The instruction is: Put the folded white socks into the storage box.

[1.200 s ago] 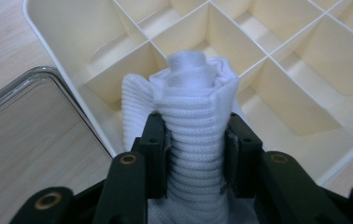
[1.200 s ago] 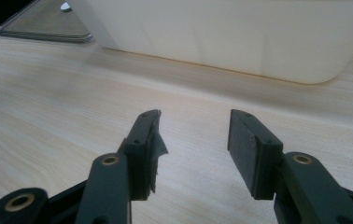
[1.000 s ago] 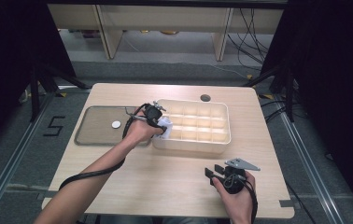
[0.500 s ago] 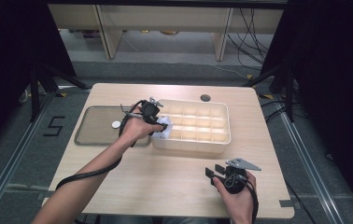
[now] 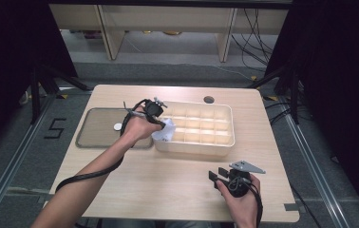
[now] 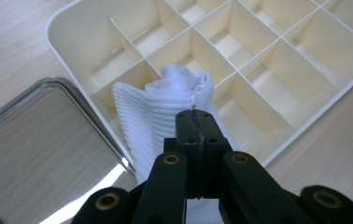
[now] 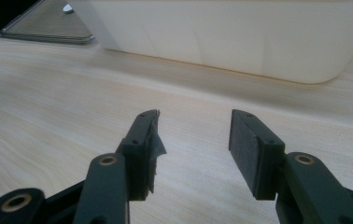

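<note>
Wooden table (image 5: 168, 180) | left tool (image 6: 194, 122) clamped on white sock (image 6: 163, 105) at divided tray (image 6: 305, 100) corner: soft, light, best pinched by a fold | right tool (image 7: 193, 140) apart, idle.

Bright overhead light, dark surroundings, glare on metal tray (image 6: 48, 140), near jaws softly blurred

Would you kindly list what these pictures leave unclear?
- Small pale object on the tray: too small in the high view to identify.
- Lower part of the white cloth: hidden by the left tool in its own view.
- Organizer box compartments: hidden behind its wall in the right gripper view.
</note>
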`<move>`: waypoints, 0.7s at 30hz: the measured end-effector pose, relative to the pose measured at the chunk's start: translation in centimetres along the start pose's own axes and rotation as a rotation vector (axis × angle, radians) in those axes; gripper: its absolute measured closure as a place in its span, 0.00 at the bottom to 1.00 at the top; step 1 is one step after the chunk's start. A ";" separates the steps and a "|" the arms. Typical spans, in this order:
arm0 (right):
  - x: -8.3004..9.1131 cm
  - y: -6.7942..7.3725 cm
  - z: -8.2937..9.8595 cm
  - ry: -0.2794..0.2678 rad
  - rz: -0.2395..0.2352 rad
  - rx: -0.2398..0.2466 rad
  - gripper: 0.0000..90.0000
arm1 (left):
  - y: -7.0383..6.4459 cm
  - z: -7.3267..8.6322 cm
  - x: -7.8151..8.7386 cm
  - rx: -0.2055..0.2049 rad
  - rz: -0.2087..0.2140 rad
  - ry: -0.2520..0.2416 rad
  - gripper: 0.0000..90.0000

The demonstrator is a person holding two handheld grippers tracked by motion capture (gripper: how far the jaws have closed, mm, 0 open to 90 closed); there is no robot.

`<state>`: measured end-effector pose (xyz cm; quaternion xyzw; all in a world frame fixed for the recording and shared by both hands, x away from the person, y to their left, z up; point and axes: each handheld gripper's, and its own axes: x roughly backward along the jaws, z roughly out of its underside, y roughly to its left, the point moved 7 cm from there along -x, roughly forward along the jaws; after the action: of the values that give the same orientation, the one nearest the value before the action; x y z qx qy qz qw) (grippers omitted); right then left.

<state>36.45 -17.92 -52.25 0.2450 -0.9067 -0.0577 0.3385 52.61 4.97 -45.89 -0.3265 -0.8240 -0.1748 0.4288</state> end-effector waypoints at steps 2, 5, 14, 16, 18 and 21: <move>0.1 0.1 0.0 -0.003 -0.009 -0.001 0.59 | -0.1 0.3 -0.6 0.003 0.007 0.029 0.99; 0.2 -0.1 0.0 0.010 0.016 -0.003 0.59 | -0.2 0.6 -1.2 0.009 0.014 0.054 0.99; 0.3 -0.1 0.1 0.008 -0.001 -0.007 0.59 | -0.4 1.3 -3.0 0.024 0.015 0.104 0.99; 0.3 -0.1 0.1 0.010 -0.007 -0.011 0.59 | -0.2 1.3 -3.1 0.012 0.011 0.111 0.99; 0.2 -0.1 0.1 0.006 -0.004 -0.009 0.59 | -0.3 1.4 -3.3 0.012 0.011 0.123 0.99; 0.2 -0.1 0.1 0.014 0.009 -0.003 0.59 | -0.2 1.6 -3.5 0.013 0.014 0.144 0.99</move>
<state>36.27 -18.15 -52.22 0.2409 -0.9052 -0.0559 0.3456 52.99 4.38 -49.68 -0.3160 -0.7898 -0.1894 0.4904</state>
